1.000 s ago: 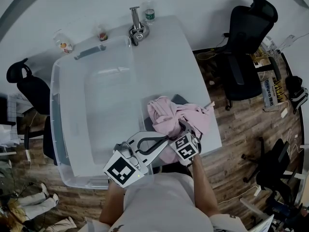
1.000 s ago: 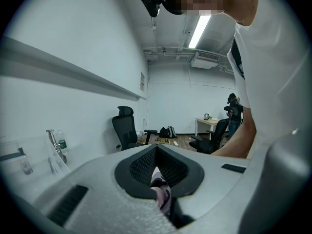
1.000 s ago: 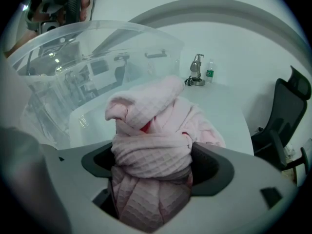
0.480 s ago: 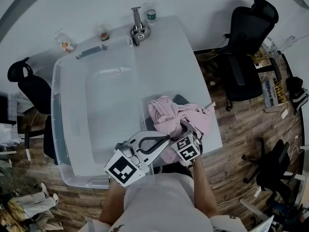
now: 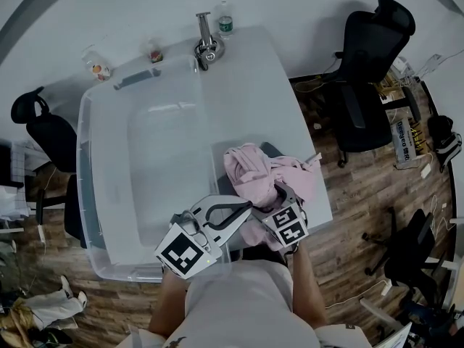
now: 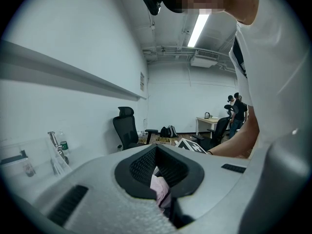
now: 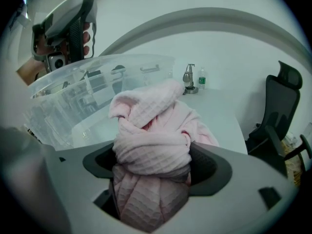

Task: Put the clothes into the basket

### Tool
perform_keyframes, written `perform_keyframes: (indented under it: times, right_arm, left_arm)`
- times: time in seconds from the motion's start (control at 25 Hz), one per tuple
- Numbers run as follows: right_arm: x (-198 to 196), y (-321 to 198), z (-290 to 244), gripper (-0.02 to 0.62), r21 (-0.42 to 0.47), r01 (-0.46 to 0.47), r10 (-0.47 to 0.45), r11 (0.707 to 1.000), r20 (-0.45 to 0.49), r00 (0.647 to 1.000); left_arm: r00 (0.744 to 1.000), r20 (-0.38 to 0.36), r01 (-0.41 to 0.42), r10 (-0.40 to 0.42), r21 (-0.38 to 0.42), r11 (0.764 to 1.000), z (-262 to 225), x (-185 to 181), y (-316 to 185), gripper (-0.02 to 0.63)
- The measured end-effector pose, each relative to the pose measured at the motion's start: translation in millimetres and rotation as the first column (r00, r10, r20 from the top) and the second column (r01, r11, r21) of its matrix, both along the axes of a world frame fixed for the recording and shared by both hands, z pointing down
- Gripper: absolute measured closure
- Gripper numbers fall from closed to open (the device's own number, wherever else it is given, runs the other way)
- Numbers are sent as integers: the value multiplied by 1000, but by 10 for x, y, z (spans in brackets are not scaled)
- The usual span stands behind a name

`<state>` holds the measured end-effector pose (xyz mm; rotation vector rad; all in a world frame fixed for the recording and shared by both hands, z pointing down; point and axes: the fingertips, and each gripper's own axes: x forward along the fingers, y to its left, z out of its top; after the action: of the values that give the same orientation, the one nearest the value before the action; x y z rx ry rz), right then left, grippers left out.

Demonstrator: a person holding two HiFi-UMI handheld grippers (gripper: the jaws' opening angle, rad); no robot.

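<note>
The pink garment [image 5: 250, 169] sits bunched at the near right corner of the table [image 5: 246, 71], just beside the right wall of the clear basket [image 5: 87, 158], which fills the table's left half with its long axis running from the near edge to the far edge. The right tongs [image 5: 278, 193] are clamped on the garment from the near side, jaws wide apart because the wad between them is thick. The left tongs [image 5: 246, 207] point across at the same heap from the basket side, jaws close together, and seem to pinch a small fold of it. So the basket lies to the left of both tongs. As I judge it, the coming move is a lift over the basket's right rim and a carry leftward, with the left hand nearer the rim and the right hand bearing most of the cloth. The head view gives this layout, and no clothes show in the basket, but it hides how the pads meet the fabric. The right gripper view shows that: a twisted, waffle-textured roll fills the jaws and rises away from them, with the basket wall up and to the left. The left gripper view shows only a sliver of pink in its narrow gap, so that grip is less certain.
</note>
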<state>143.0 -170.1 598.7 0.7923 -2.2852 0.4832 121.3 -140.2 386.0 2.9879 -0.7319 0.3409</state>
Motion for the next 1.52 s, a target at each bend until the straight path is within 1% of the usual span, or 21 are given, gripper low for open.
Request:
perform_keyframes:
  times: [0.36, 0.56, 0.68, 0.92, 1.24, 1.52]
  right_arm:
    - [6, -4, -393, 181, 41, -39, 35, 998, 99, 995]
    - [-10, -5, -642, 181, 68, -55, 43, 996, 172, 984]
    - [-38, 5, -816, 181, 93, -58, 38, 994, 207, 978]
    - [-119, 15, -1186, 182, 146, -60, 19, 987, 269, 963]
    - [-251, 43, -1683, 183, 223, -48, -27, 974, 324, 946]
    - [-396, 119, -2153, 182, 295, -14, -101, 955, 371, 923]
  left_arm:
    - [1000, -1, 4, -4, 25, 1000, -46, -29, 60, 601]
    - [1000, -6, 14, -14, 31, 999, -95, -56, 102, 601]
    - [1000, -14, 19, -19, 47, 999, -137, -74, 131, 601]
    - [999, -17, 34, -33, 78, 996, -242, -154, 188, 601]
    - [997, -33, 71, -67, 124, 990, -408, -306, 254, 601]
    - [992, -42, 128, -122, 170, 977, -574, -520, 359, 601]
